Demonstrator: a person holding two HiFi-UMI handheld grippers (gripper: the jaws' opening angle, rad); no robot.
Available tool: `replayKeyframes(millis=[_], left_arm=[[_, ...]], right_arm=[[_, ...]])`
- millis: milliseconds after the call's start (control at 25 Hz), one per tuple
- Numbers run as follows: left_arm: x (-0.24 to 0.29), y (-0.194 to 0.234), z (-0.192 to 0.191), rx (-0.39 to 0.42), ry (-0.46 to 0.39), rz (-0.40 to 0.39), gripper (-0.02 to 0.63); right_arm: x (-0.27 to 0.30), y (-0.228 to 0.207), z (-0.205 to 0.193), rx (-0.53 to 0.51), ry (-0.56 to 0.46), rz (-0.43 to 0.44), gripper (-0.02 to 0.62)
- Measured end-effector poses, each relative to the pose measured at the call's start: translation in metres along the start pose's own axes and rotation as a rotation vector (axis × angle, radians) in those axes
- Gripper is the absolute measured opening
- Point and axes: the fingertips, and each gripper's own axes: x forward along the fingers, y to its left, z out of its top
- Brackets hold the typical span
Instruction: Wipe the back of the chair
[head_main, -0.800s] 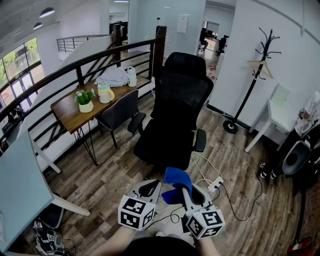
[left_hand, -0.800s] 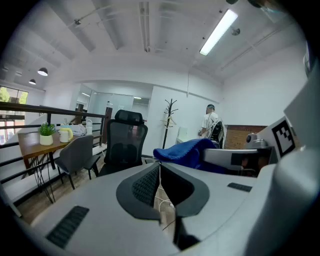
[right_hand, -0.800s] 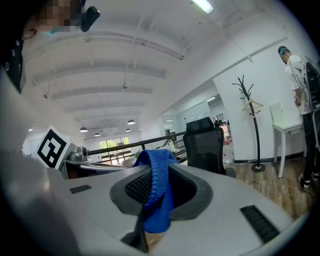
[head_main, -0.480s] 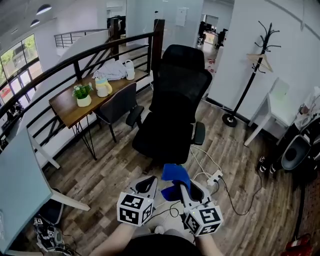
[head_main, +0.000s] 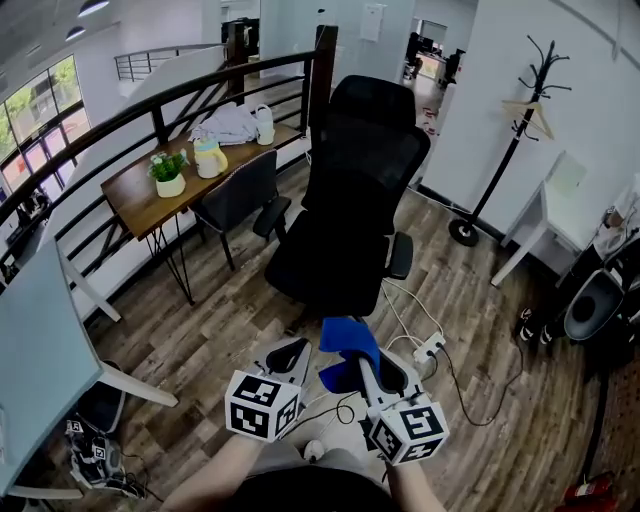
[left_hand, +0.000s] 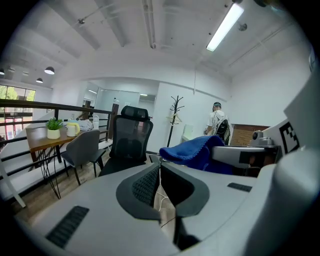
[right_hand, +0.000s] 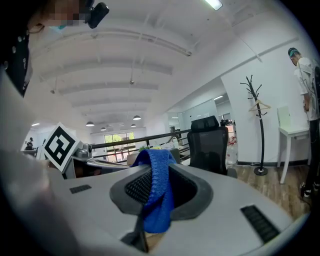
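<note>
— Hardly anything had shifted since half a second before: both claws sat a shade higher in the head view, and the chair stood where it had been. Was any wiping under way?

— No. The right claw was clamped on the blue cloth, which hung folded over its jaws. The left claw had its jaws pressed together with nothing between them. Both were held low and close to the person's body, well apart from the chair.

— So what did that small rise mean?

— My guess was an approach just starting. The cloth was gripped and ready, but the mesh back had not been touched, so the whole wipe was left to do.

— And the chair itself?

— Upright on the wooden floor, with its seat toward the person and its tall back beyond it.

— What else was in the room?

— A power strip with loose cables lay on the floor between the claws and the chair. To the left a wooden desk with a potted plant stood along a dark railing. A coat stand stood at the right wall.
</note>
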Motion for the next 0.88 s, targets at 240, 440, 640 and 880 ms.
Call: replayKeyframes(millis=[240, 440, 640, 880], left_arm=[[0.006, -0.007, -0.012, -0.004, 0.023, -0.004, 0.021], [0.011, -0.007, -0.028, -0.024, 0.057, -0.002, 0.021], [0.03, 0.017, -0.035, -0.076, 0.083, 0.015, 0.021], [0.085, 0.07, 0.0, -0.042, 0.059, -0.029, 0.021]], right_arm=[[0.003, -0.001, -0.009, -0.091, 0.029, 0.021, 0.083], [0.013, 0.002, -0.03, -0.053, 0.07, 0.048, 0.083], [0.038, -0.011, -0.033, -0.046, 0.093, 0.041, 0.083], [0.106, -0.041, -0.022, -0.024, 0.092, -0.017, 0.083]])
